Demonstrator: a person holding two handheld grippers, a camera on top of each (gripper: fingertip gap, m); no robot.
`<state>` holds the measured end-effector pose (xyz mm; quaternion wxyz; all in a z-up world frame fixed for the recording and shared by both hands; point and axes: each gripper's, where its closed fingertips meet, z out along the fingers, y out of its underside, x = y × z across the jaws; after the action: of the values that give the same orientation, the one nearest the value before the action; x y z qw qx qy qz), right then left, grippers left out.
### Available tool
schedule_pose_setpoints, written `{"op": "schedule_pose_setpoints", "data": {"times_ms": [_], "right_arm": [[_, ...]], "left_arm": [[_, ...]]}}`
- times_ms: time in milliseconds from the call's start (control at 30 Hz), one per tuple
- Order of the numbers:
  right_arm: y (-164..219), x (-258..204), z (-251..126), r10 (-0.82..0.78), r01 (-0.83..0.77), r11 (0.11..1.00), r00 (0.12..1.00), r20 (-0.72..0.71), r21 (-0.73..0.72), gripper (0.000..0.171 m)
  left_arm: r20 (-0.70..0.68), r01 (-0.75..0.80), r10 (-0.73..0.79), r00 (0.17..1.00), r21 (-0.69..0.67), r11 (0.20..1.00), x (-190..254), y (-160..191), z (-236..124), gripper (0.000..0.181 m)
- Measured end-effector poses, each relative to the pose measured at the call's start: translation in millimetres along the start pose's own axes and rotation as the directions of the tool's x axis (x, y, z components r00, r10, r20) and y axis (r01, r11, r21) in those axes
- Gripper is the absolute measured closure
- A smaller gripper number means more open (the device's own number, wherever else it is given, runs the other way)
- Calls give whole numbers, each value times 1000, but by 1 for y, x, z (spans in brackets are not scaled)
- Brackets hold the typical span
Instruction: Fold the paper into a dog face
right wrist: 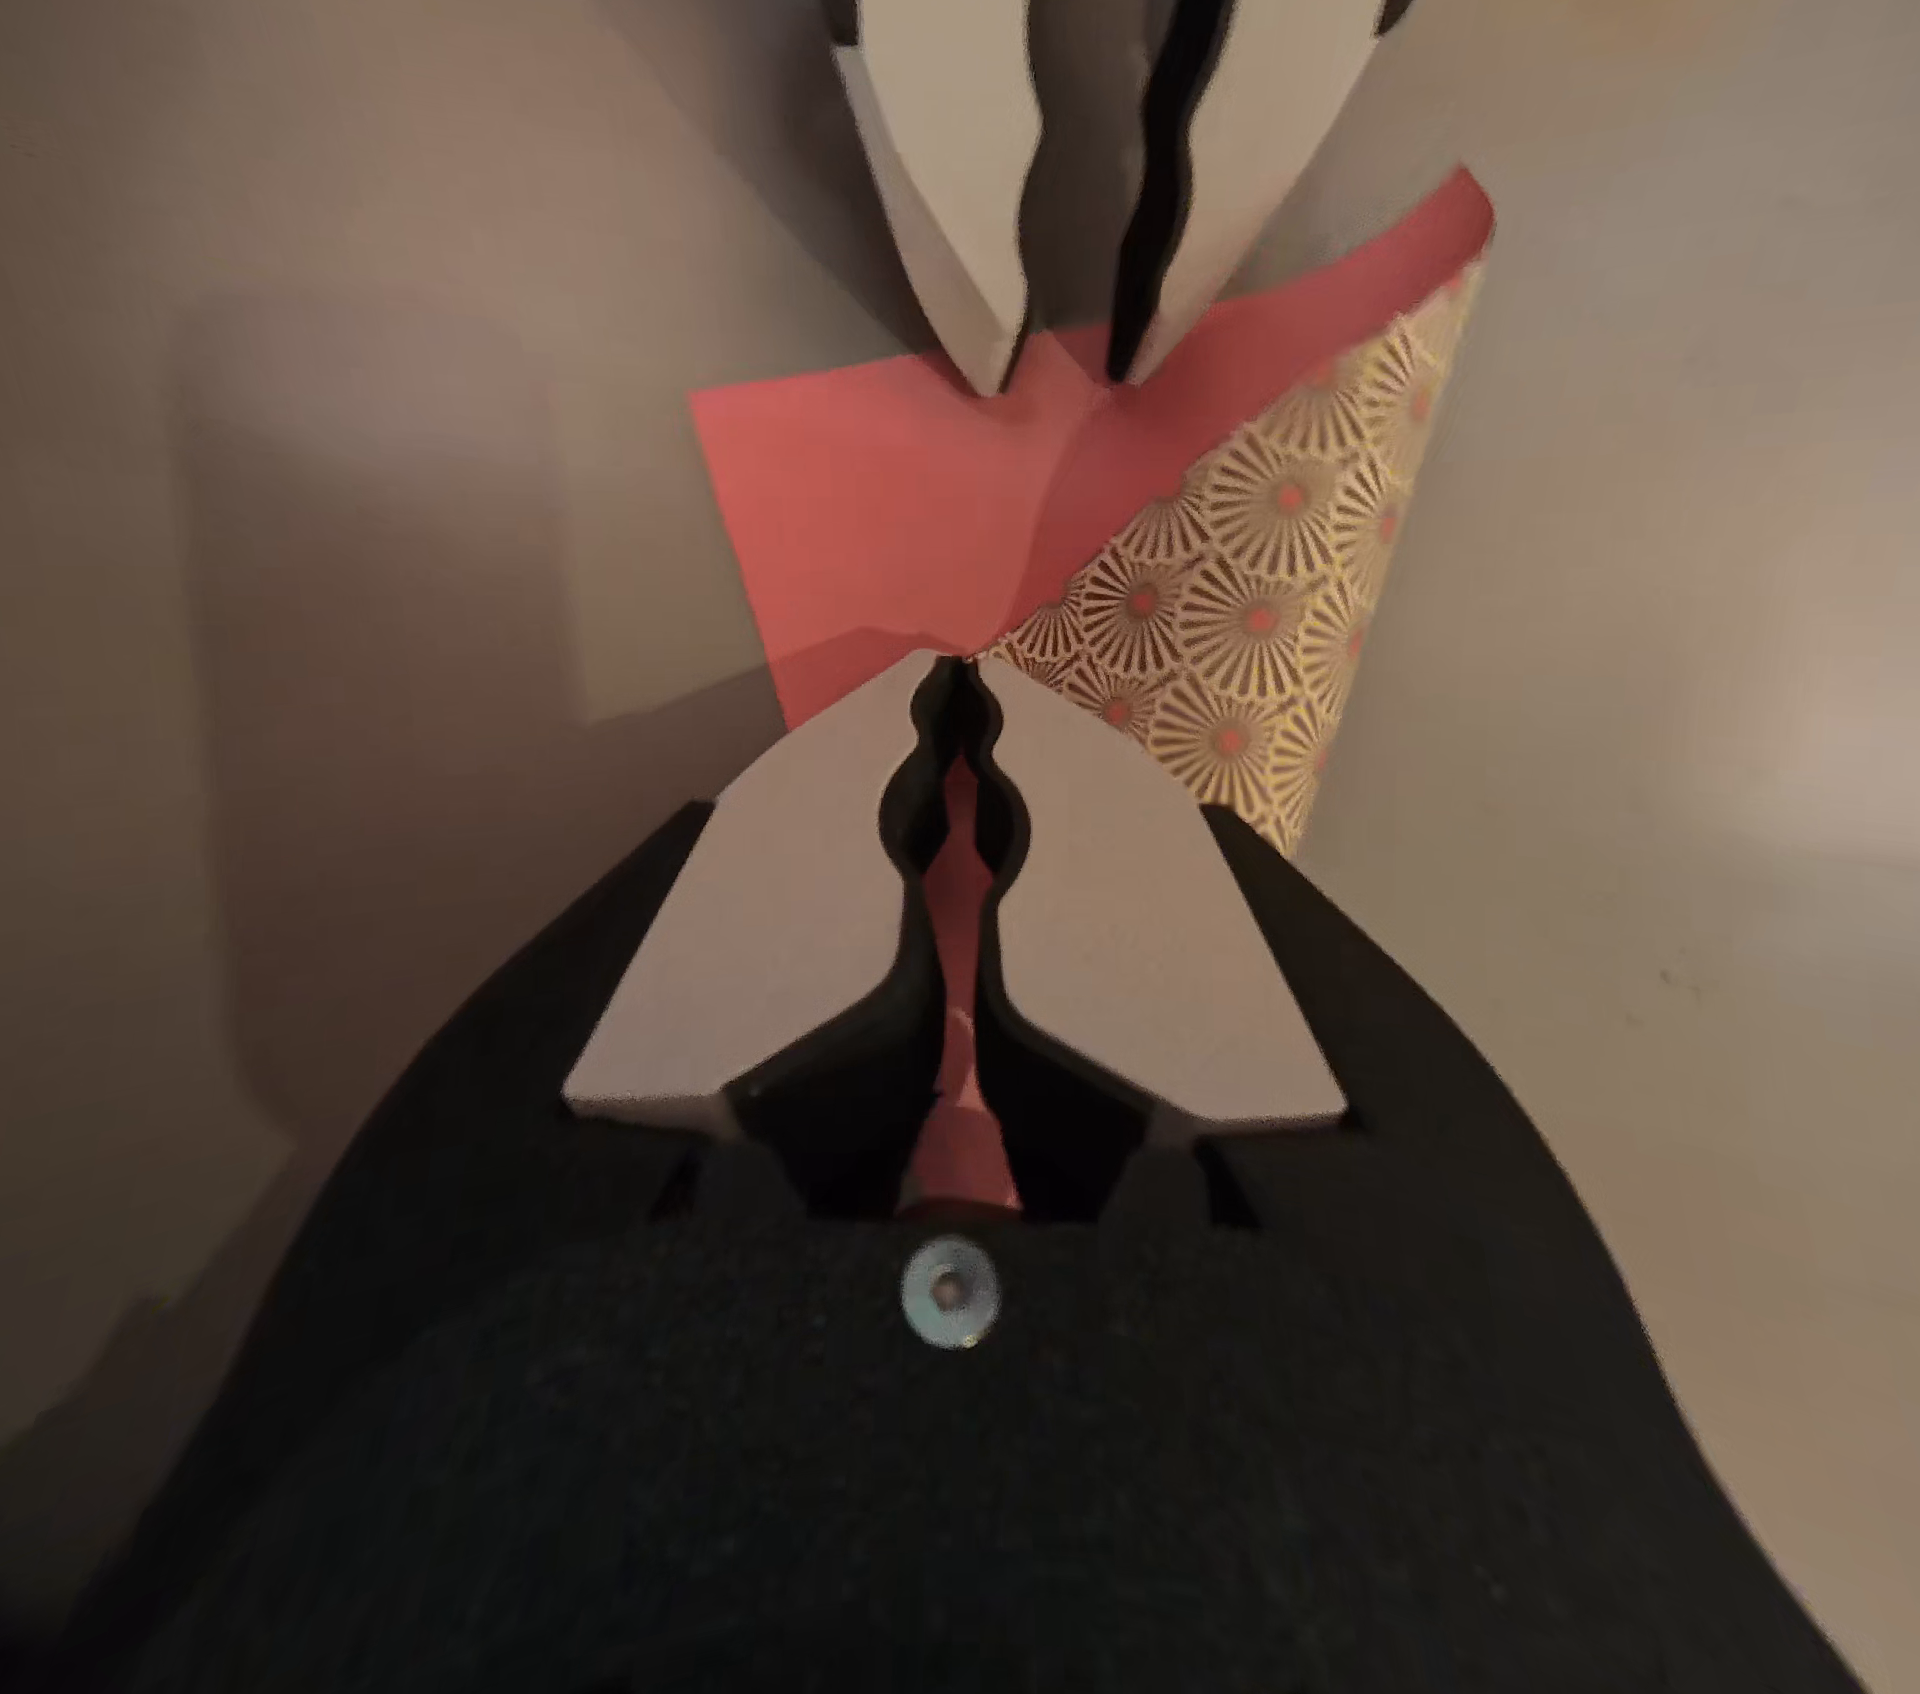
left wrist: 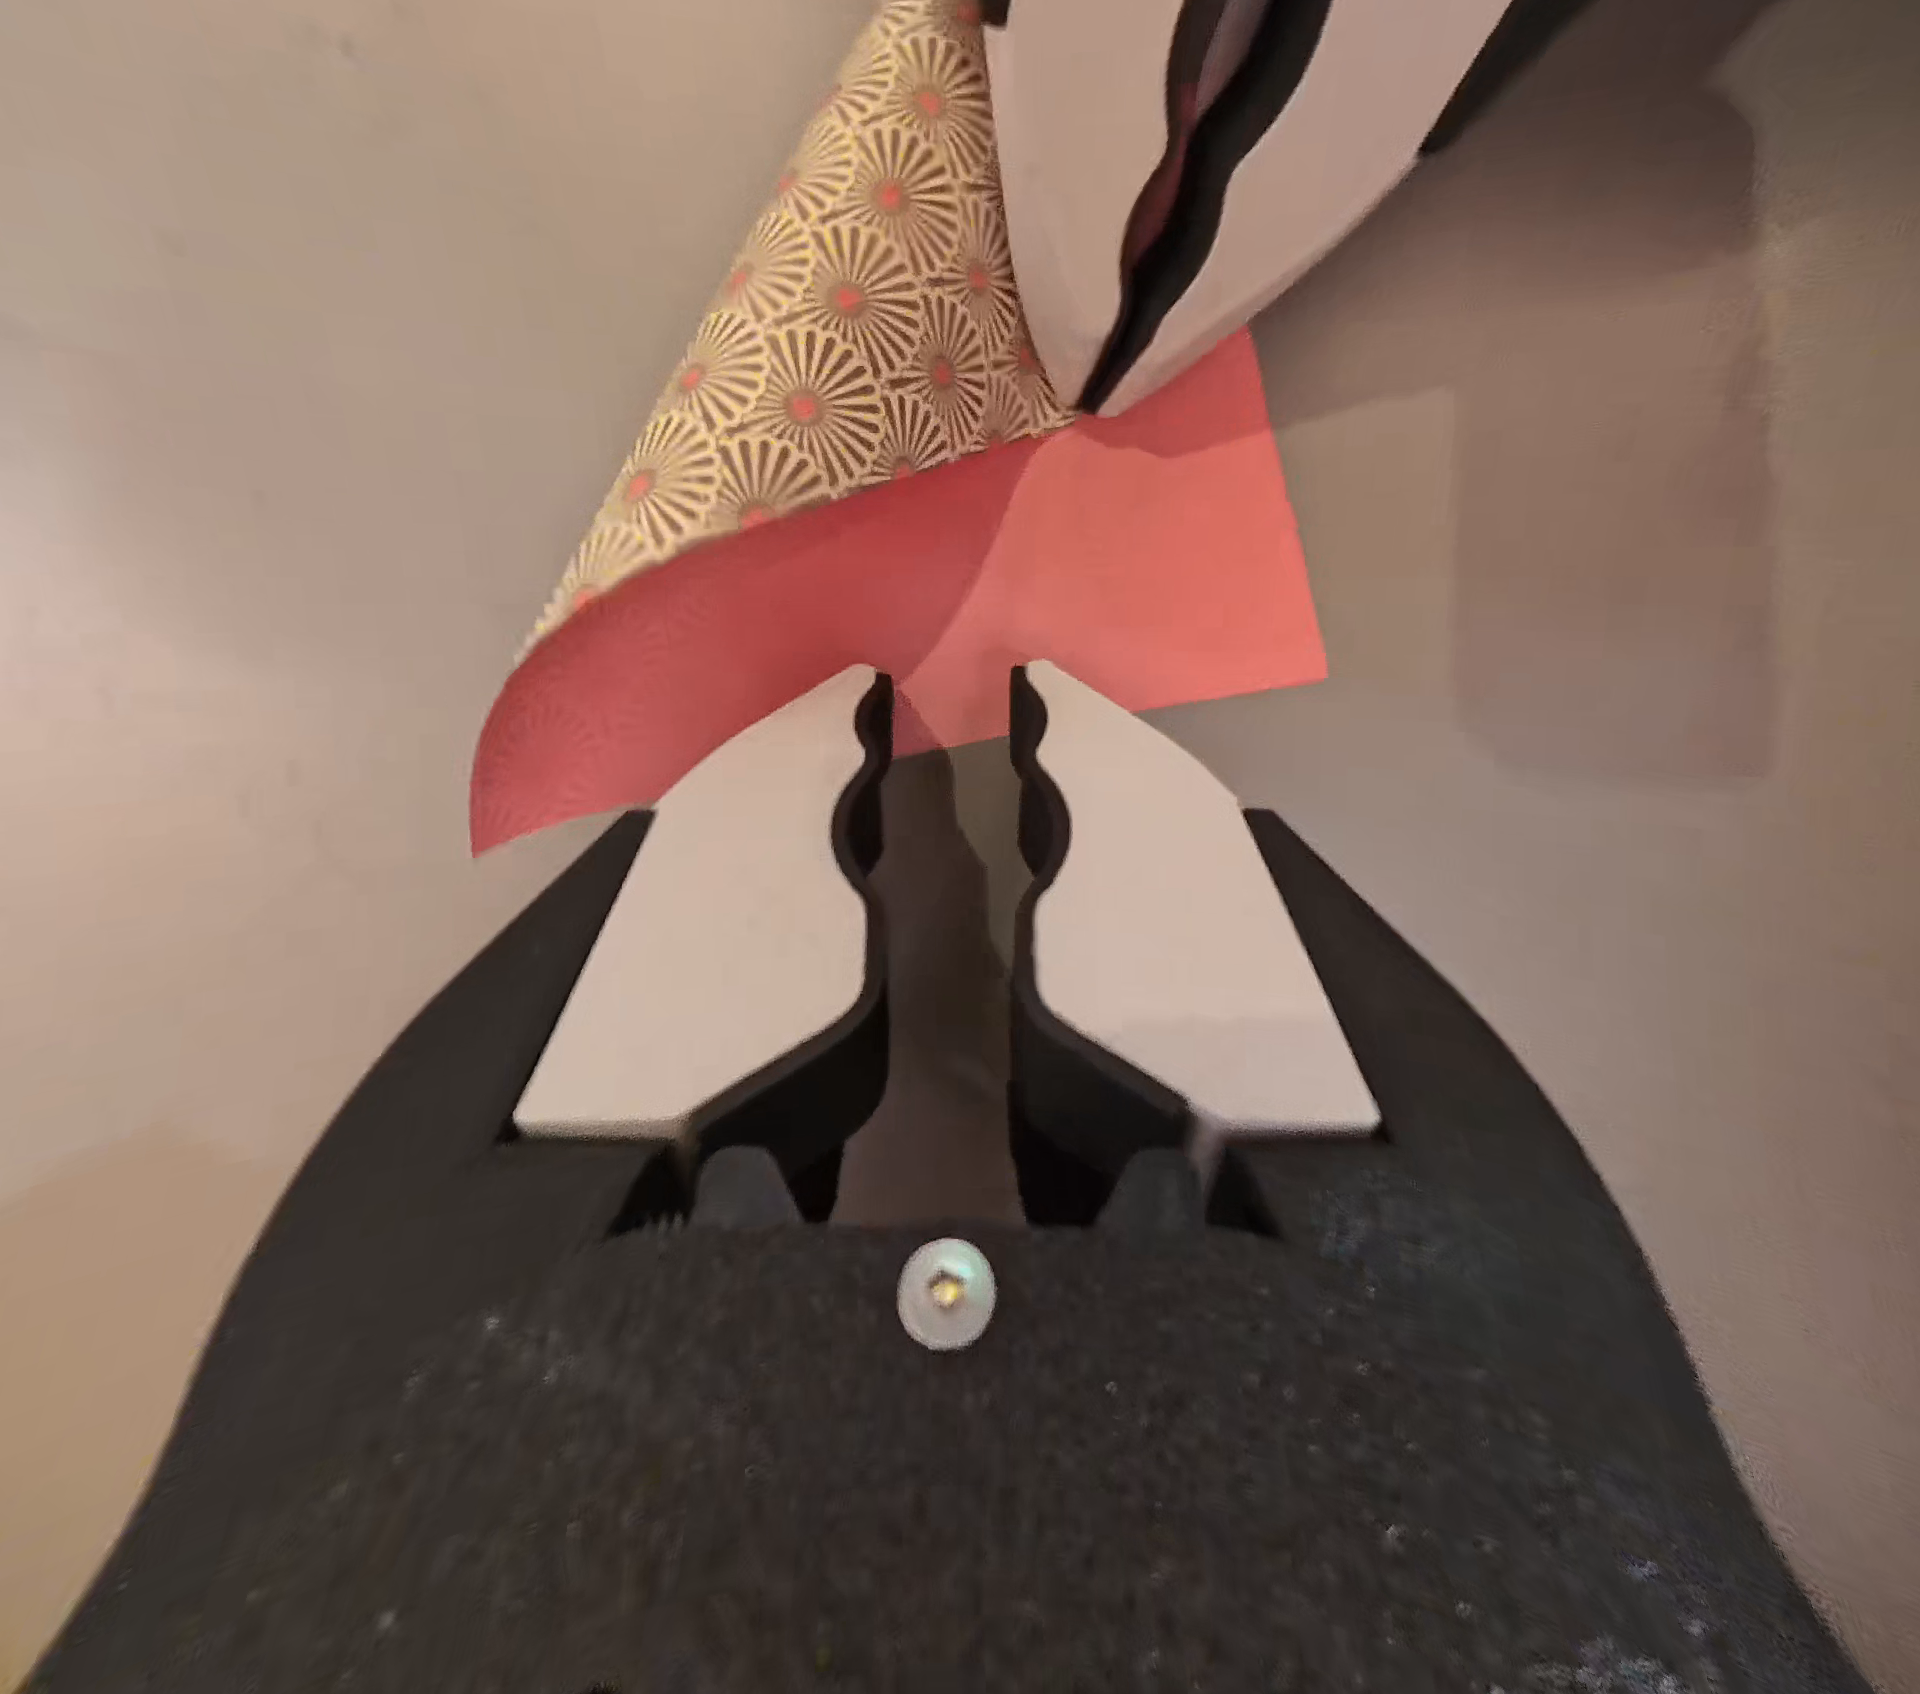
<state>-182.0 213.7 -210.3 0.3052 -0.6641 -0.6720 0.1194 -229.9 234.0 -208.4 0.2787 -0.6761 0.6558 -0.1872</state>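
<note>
The right hand-held gripper is clenched on the paper, holding it up off the pale counter. The left hand-held gripper stands parted, its tips at the paper's pink corner, gripping nothing.

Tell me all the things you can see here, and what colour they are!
paper: one sheet, plain pink on one side, gold and brown fan pattern with pink dots on the other; curled and held up above the table between the two claws.
table: one, pale beige, under and around the paper.
right claw: one, black with pale grey fingers; shut, pinching the paper where pink meets pattern; it enters from the top in the left wrist view.
left claw: one, black with pale grey fingers; open, its tips at the pink edge of the paper, not pinching it.
</note>
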Motion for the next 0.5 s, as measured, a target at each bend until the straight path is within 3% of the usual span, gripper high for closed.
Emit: {"op": "schedule_pose_setpoints", "data": {"times_ms": [200,500], "right_arm": [[10,1,-6,-26,23,999,992,120,31,171],[14,20,-9,-36,34,999,995,94,23,171]], "left_arm": [[-20,52,-50,999,64,997,-12,-9,8,173],[46,136,-139,989,67,988,-23,-13,15,181]]}}
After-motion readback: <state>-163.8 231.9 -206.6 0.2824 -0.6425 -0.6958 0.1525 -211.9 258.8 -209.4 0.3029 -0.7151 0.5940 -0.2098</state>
